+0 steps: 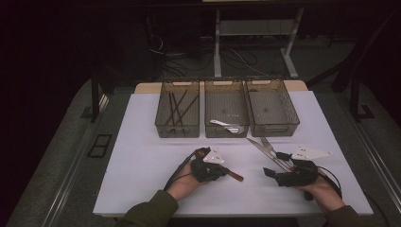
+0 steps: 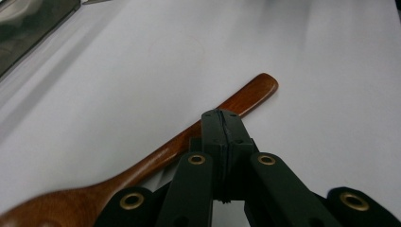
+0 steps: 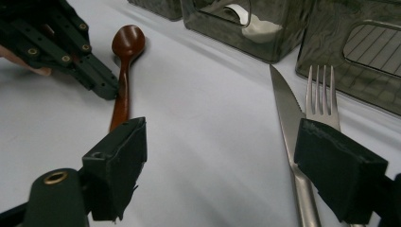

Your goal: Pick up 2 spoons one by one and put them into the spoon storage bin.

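Note:
A brown wooden spoon (image 2: 161, 151) lies flat on the white table. My left gripper (image 2: 221, 116) is shut, its closed tips resting against the spoon's handle without clasping it. In the high view the handle end of the spoon (image 1: 235, 176) pokes out to the right of the left gripper (image 1: 225, 171). The right gripper view has the spoon (image 3: 126, 42) bowl-up beside the left gripper (image 3: 107, 90). My right gripper (image 3: 222, 156) stands open and empty. A steel knife (image 3: 283, 109) and fork (image 3: 321, 94) lie by its right jaw, the fork's handle running under it.
Three grey mesh baskets stand in a row at the back of the table. The left basket (image 1: 163, 125) holds several dark sticks, the middle one (image 1: 226, 132) a white spoon (image 1: 222, 125), and the right one (image 1: 274, 128) looks bare. The knife and fork (image 1: 265, 145) lie in front of them.

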